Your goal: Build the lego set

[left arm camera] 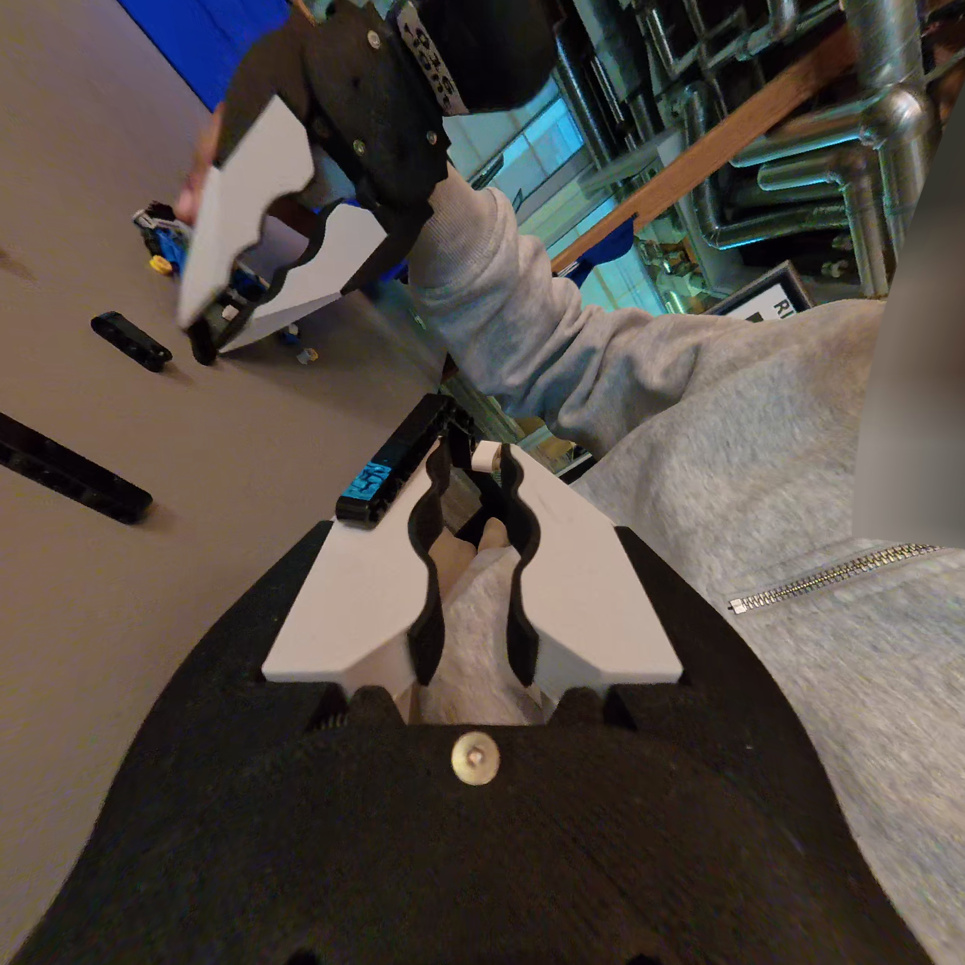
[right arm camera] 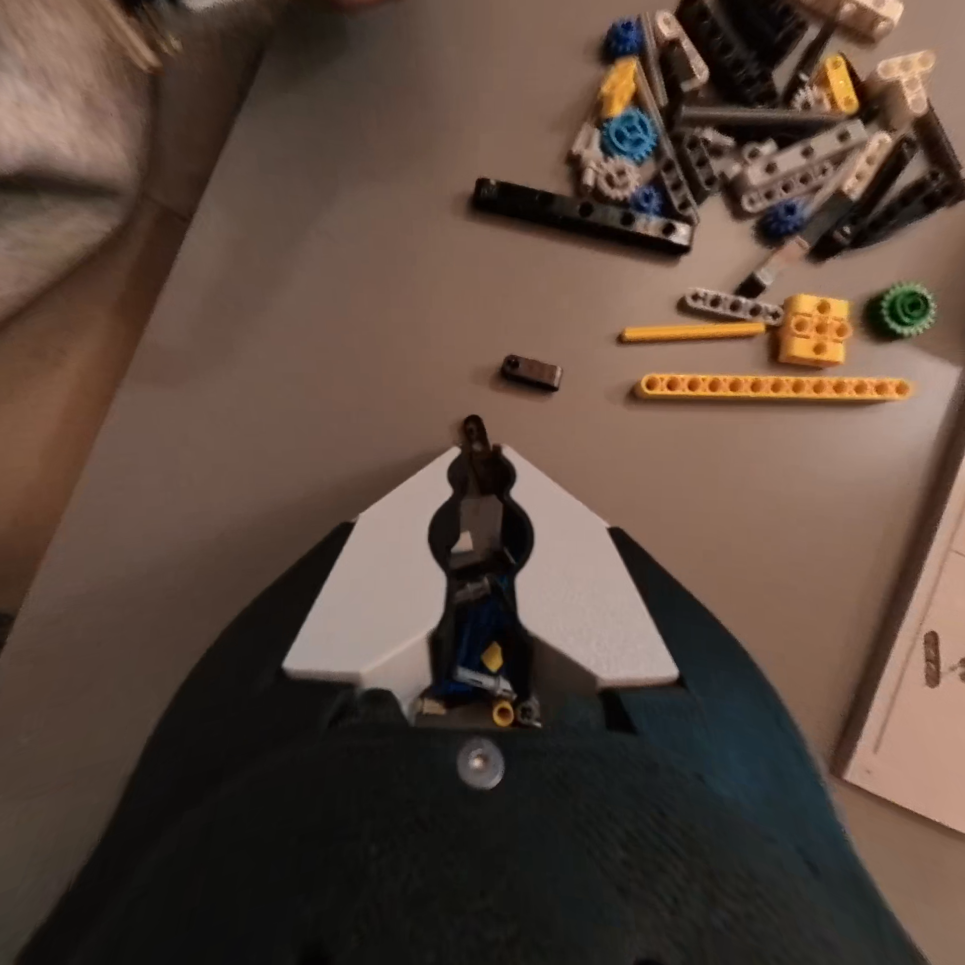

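Grippers both clamped: right gripper (right arm camera: pixel 478 454) pinches a black-and-blue lego assembly (right arm camera: pixel 478 616); left gripper (left arm camera: pixel 472 459) pinches a black beam frame (left arm camera: pixel 397 470).

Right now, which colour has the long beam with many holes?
Yellow; the long beam shows best in the right wrist view.

At two o'clock lie one green gear (right arm camera: pixel 900 311); one long yellow beam (right arm camera: pixel 773 387); one yellow axle (right arm camera: pixel 692 332); one yellow block (right arm camera: pixel 812 329).

A black-and-blue lego assembly (right arm camera: pixel 478 621) sits clamped upright between white fingers; loose beams, gears and pins (right arm camera: pixel 773 130) lie piled on the grey surface (right arm camera: pixel 339 292).
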`<act>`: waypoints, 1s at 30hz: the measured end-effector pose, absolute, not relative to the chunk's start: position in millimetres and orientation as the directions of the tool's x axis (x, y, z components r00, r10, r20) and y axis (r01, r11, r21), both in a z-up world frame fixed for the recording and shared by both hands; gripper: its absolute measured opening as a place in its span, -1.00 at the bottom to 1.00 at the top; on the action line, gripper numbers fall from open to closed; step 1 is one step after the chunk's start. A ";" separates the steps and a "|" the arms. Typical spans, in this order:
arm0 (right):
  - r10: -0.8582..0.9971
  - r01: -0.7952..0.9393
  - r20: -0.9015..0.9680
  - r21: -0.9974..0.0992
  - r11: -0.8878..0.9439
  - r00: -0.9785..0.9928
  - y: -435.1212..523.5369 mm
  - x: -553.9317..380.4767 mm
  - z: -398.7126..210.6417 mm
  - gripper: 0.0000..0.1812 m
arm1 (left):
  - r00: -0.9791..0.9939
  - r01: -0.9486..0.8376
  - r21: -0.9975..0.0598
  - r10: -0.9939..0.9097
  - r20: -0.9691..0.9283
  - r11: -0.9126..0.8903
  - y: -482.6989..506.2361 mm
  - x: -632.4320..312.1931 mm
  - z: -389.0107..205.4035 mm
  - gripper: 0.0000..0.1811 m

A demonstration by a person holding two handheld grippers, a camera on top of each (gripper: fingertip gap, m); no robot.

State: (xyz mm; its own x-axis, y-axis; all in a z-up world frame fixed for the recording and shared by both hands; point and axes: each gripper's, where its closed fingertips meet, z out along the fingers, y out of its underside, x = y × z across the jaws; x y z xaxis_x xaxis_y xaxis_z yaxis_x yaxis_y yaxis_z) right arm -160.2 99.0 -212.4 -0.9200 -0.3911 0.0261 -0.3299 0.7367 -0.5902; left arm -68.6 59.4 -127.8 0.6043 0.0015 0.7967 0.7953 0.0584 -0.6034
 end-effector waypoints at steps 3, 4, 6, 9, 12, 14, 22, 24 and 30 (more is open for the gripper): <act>-0.373 -0.320 0.045 -0.611 0.724 -0.927 94.2 -149.4 -212.0 -0.94 | 0.590 0.805 -0.589 0.000 0.807 0.066 58.1 -70.8 -129.3 -0.82; -0.347 -0.313 0.070 -0.621 0.718 -0.935 90.7 -145.6 -210.0 -0.94 | 0.588 0.807 -0.587 0.004 0.809 0.073 57.1 -72.2 -129.3 -0.82; -0.289 -0.310 0.150 -0.685 0.659 -0.946 79.5 -130.7 -196.4 -0.95 | 0.588 0.806 -0.587 0.011 0.809 0.082 55.0 -74.0 -128.9 -0.83; -0.144 -0.326 0.306 -0.708 0.626 -0.941 71.2 -113.1 -182.4 -0.95 | 0.588 0.803 -0.592 0.073 0.806 0.065 53.1 -78.2 -137.3 -0.85; -0.027 -0.338 0.413 -0.704 0.625 -0.910 70.9 -93.6 -178.1 -0.95 | 0.610 0.789 -0.614 0.123 0.783 -0.004 55.0 -72.5 -147.9 -0.85; 0.024 -0.308 0.408 -0.726 0.615 -0.913 72.6 -81.5 -179.5 -0.94 | 0.622 0.781 -0.624 0.144 0.770 -0.038 58.1 -68.8 -150.5 -0.85; 0.004 -0.338 0.416 -0.746 0.574 -0.910 77.6 -64.4 -188.1 -0.95 | 0.610 0.791 -0.607 0.182 0.771 -0.080 71.3 -70.2 -163.3 -0.94; 0.004 -0.358 0.437 -0.743 0.566 -0.900 77.1 -64.0 -187.9 -0.95 | 0.610 0.789 -0.607 0.221 0.761 -0.090 72.4 -72.6 -168.8 -0.95; 0.029 -0.369 0.467 -0.734 0.570 -0.884 76.9 -67.5 -186.2 -0.95 | 0.612 0.786 -0.612 0.263 0.746 -0.092 74.5 -74.2 -174.1 -0.94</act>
State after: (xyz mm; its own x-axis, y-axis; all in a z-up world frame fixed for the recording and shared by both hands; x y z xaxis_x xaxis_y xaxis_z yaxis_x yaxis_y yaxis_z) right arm -67.5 76.9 -186.2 -0.8839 0.0286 0.4668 -0.3691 0.5704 -0.7338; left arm -74.2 74.5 -174.1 0.6119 0.2630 0.7459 0.7856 -0.0924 -0.6118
